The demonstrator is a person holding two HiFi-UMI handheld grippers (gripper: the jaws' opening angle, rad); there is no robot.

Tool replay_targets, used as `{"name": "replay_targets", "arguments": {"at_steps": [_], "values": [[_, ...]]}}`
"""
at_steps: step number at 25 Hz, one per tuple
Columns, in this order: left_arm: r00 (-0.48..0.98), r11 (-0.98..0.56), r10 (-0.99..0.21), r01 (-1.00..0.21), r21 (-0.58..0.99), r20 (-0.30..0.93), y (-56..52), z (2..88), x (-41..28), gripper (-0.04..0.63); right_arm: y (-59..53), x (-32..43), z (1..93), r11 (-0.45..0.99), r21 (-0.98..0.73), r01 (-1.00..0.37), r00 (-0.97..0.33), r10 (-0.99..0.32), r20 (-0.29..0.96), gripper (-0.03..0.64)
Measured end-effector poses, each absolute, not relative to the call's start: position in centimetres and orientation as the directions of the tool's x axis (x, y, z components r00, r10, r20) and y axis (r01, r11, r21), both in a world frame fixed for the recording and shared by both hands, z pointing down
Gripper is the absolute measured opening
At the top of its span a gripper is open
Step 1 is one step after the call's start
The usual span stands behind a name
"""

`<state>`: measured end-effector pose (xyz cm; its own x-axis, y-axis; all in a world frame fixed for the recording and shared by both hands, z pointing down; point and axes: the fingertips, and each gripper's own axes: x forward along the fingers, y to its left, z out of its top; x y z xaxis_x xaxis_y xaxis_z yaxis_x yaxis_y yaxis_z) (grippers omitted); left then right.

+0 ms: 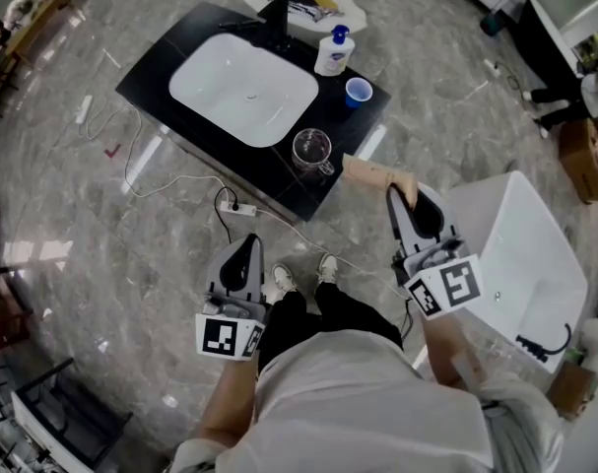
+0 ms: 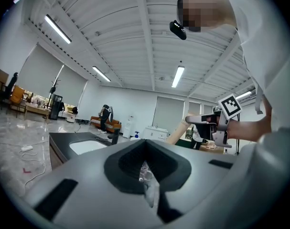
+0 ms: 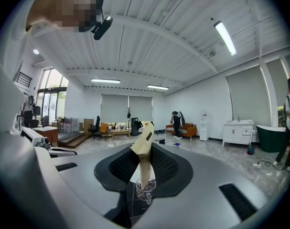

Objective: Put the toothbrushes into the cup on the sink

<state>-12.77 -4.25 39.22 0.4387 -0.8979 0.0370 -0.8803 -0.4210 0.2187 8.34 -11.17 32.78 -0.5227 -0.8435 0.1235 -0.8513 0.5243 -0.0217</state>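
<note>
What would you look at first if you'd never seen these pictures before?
The black counter with its bright white sink jumps out first, standing alone on the shiny grey floor. Next you'd spot the right tongs gripping a long tan packet that pokes toward the glass mug at the counter's near edge.

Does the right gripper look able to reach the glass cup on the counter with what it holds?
Probably yes. The right gripper holds a tan toothbrush pack that points toward the glass cup, and nothing shows between them.
</note>
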Motion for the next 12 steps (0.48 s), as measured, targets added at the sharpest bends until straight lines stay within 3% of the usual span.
{"name": "replay_targets", "arguments": {"at_steps": [12], "values": [[0.446,-0.427,-0.894,-0.874,0.231,0.037,-7.7,41.0,-12.1,0.003,-16.0,5.9,36.4,0.587,0.039,-0.809,-0.574,-0.801,0.169,0.094]]}}
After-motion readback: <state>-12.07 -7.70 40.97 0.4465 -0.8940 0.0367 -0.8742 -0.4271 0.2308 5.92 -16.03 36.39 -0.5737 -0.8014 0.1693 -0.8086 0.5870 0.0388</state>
